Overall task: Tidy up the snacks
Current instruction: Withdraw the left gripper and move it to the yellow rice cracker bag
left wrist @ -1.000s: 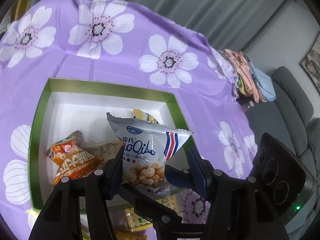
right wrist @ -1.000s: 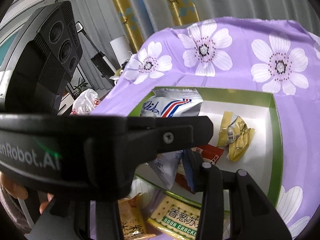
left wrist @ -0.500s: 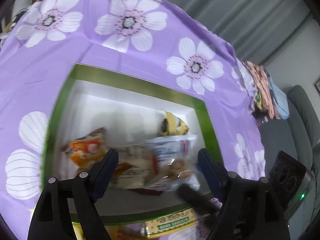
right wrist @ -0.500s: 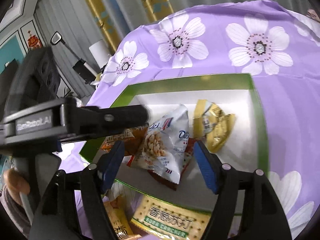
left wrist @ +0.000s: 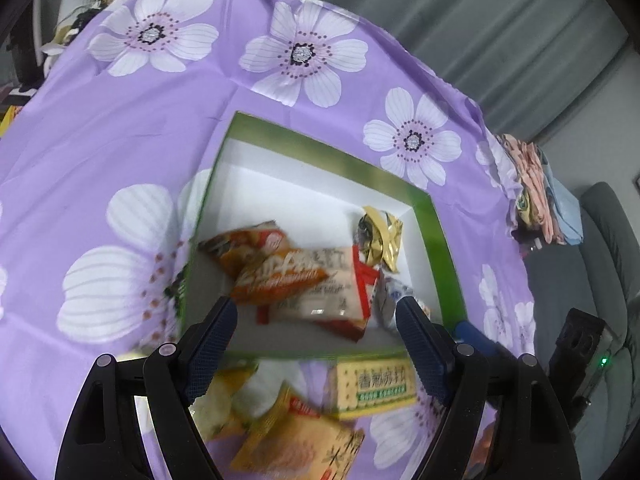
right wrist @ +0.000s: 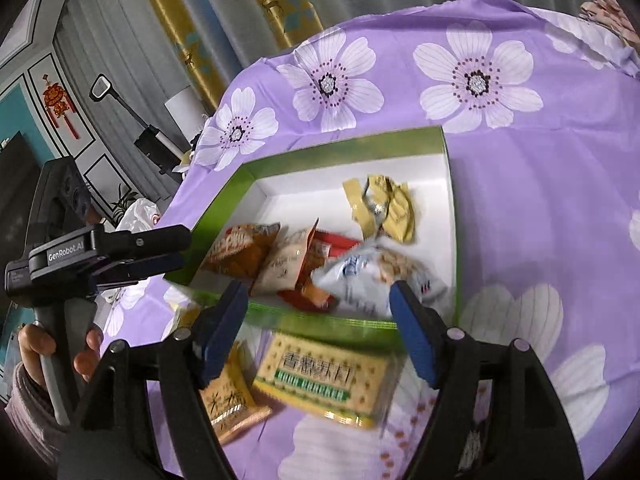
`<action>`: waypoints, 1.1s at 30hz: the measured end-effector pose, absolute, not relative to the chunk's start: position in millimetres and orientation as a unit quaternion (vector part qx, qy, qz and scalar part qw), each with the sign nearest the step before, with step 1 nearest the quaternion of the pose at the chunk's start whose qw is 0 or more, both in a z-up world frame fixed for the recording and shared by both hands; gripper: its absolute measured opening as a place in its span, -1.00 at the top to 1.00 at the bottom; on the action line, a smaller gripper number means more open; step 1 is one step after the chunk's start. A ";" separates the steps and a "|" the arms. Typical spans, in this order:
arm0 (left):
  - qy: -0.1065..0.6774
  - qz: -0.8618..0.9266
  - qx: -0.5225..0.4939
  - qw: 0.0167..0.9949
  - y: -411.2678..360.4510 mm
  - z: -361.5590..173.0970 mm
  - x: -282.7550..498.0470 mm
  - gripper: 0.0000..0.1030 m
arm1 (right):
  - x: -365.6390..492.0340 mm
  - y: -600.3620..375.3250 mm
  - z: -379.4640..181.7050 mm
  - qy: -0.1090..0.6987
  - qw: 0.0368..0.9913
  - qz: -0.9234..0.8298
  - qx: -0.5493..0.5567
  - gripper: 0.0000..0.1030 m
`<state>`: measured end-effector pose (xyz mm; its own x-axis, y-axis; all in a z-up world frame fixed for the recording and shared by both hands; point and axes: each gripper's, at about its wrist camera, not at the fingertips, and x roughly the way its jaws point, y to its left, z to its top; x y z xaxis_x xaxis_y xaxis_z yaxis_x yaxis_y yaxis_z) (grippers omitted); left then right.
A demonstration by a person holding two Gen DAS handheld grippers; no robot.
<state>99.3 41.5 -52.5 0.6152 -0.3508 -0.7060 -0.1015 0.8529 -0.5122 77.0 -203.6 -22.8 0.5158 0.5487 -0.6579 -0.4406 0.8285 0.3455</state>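
A green-rimmed white box (left wrist: 436, 224) (right wrist: 450, 184) sits on the purple flowered cloth. In it lie an orange snack bag (left wrist: 244, 246) (right wrist: 240, 248), a beige and red packet (left wrist: 320, 292) (right wrist: 286, 264), gold wrappers (left wrist: 380, 236) (right wrist: 384, 208) and the white-blue snack bag (right wrist: 372, 276) (left wrist: 390, 300). My left gripper (left wrist: 316, 344) is open and empty above the box's near edge. My right gripper (right wrist: 320, 328) is open and empty over the near rim. A green soda cracker pack (right wrist: 324, 376) (left wrist: 372, 388) and an orange packet (right wrist: 230, 404) (left wrist: 296, 436) lie outside the box.
The left gripper's body (right wrist: 80, 256) and the hand holding it show at the left of the right wrist view. Folded cloths (left wrist: 536, 192) lie at the table's right edge, beside a grey sofa (left wrist: 600, 280). Curtains hang behind the table.
My left gripper opened and let go of the white-blue snack bag, which now lies in the box. Both grippers have pulled back and risen from the box.
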 end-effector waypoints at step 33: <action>0.479 -0.065 -0.174 0.858 4.6 -87.6 9.7 -0.58 | -17.1 -165.6 -54.4 0.469 0.816 0.337 -0.003 -0.45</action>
